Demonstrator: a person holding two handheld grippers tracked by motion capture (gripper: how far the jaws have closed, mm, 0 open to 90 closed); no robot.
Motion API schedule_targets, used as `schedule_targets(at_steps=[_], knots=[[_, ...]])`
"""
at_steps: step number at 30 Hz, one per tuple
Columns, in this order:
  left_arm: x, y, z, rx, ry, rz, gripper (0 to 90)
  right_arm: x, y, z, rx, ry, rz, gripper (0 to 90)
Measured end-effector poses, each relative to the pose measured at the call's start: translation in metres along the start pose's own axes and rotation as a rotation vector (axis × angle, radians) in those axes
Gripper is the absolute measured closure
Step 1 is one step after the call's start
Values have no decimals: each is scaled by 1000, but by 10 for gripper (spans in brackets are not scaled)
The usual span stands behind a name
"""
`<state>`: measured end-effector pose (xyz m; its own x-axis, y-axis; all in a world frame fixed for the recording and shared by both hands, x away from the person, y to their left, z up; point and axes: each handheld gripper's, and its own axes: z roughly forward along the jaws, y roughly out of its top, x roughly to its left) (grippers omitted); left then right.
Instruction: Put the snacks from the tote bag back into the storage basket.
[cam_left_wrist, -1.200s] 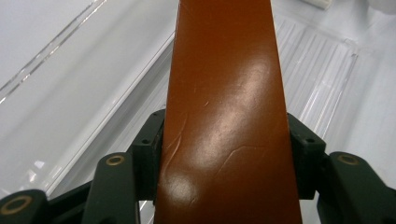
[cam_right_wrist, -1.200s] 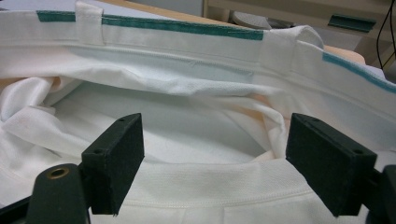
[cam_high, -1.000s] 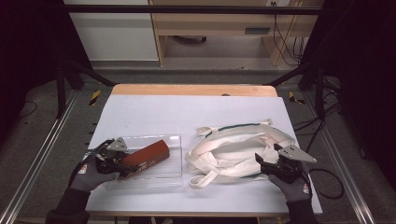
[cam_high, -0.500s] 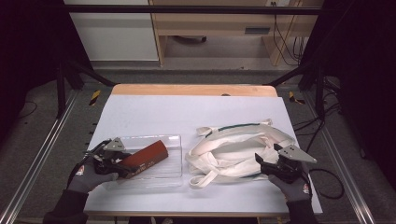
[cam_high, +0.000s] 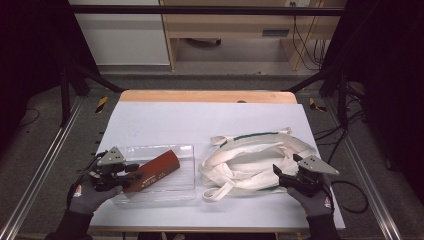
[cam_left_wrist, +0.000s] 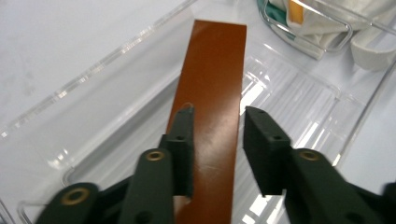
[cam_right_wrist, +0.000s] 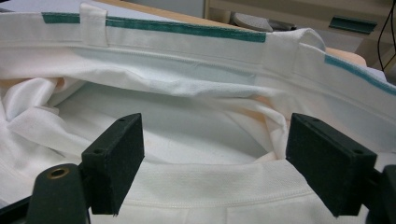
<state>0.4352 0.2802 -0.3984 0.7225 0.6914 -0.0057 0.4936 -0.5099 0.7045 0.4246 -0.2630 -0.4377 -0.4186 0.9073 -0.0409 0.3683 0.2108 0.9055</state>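
A flat reddish-brown box (cam_high: 152, 171) lies slanted in a clear plastic tray (cam_high: 186, 150) on the left of the white table. My left gripper (cam_high: 134, 176) is at the box's near end. Its jaws have just been closing, and in the left gripper view the box (cam_left_wrist: 212, 79) runs between the left gripper (cam_left_wrist: 217, 116) pads, which press on its long edges. A white cloth tote bag (cam_high: 250, 155) with green trim lies crumpled at the right. My right gripper (cam_high: 278, 172) stands open at the bag's near right edge. In the right gripper view the bag (cam_right_wrist: 187, 93) gapes in front of the right gripper (cam_right_wrist: 215, 140).
The tray's clear walls (cam_left_wrist: 93, 70) hem the box in on both sides. The bag's straps (cam_high: 220, 187) trail towards the tray and the table's front edge. Black frame posts (cam_high: 65, 85) flank the table, and cables (cam_high: 350, 190) hang off its right side.
The left gripper's jaws have come together on the box's near end, and that hand has lifted slightly. The right gripper and the bag have stayed put.
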Motion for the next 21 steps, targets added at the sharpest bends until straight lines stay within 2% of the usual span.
schedule_targets(at_steps=[2,4,7,9,14,17,21], knots=[[-3,-1,2,26,2,-11,712,0,0,0,-1,0,-2,199],[-6,-2,6,40,-15,-18,767,0,0,0,1,-1,-3,199],[-11,-4,10,69,-16,-6,831,0,0,0,1,-1,-2,199],[-12,-5,10,67,-24,-7,861,0,0,0,0,0,-1,199],[-15,-7,13,102,-51,-1,885,0,0,0,2,0,-4,199],[-15,-7,13,117,-43,2,892,1,0,0,2,1,-2,199],[-14,-8,15,141,4,-11,894,1,-1,1,3,1,-5,199]])
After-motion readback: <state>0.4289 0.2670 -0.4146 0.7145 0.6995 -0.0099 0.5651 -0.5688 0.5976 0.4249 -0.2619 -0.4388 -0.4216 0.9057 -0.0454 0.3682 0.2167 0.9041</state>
